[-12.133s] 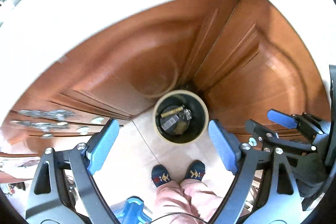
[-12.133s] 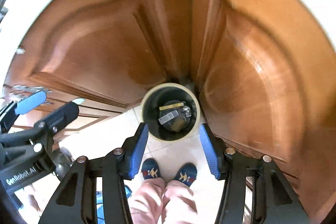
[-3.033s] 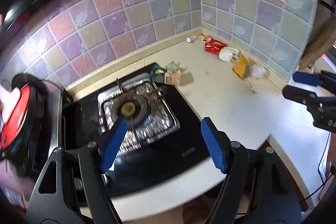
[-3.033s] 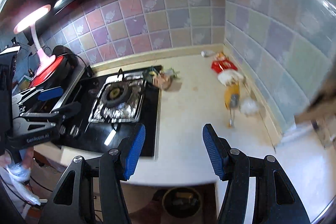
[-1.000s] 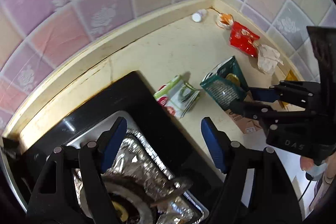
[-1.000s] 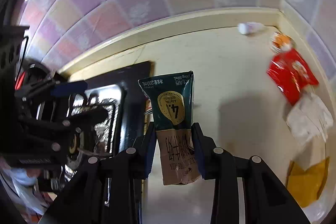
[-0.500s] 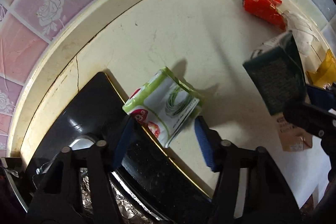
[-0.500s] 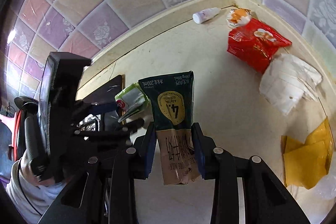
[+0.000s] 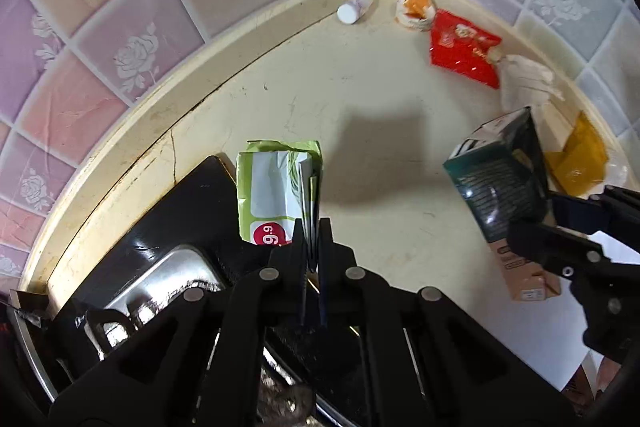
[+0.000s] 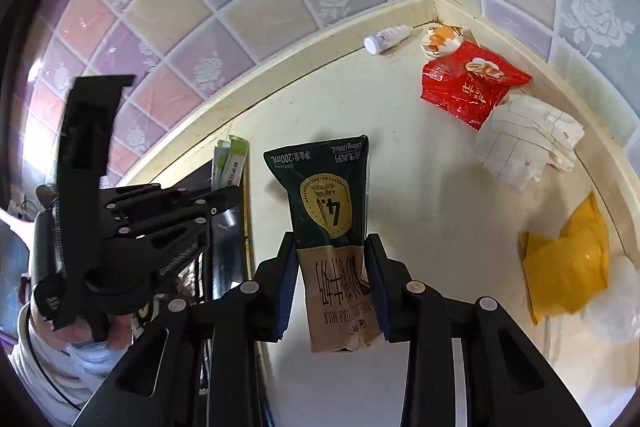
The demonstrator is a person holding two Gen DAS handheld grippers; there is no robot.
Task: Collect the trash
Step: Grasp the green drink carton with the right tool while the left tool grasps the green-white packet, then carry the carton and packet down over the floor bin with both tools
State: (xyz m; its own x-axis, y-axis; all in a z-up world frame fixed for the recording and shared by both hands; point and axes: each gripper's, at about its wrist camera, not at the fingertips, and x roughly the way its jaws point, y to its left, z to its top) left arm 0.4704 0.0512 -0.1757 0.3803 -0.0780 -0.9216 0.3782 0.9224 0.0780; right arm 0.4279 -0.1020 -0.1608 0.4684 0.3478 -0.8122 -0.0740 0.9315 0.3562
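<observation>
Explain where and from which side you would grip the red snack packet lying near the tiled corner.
Take the red snack packet by its free flat edge toward the open counter, coming from above with one pad slid under. It lies flat, and crumpled white paper overlaps its far side while the wall crowds behind.

A home kitchen — rose-patterned wall tiles [image 9: 132,51], foil-lined gas hob [image 9: 160,287], cream countertop [image 9: 360,99].

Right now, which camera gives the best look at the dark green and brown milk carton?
The right wrist view: the dark green and brown milk carton fills the centre, printed face toward the camera, pinched between the right gripper. The left wrist view shows the carton only at its right edge, tilted, its lower part hidden by that gripper.
</observation>
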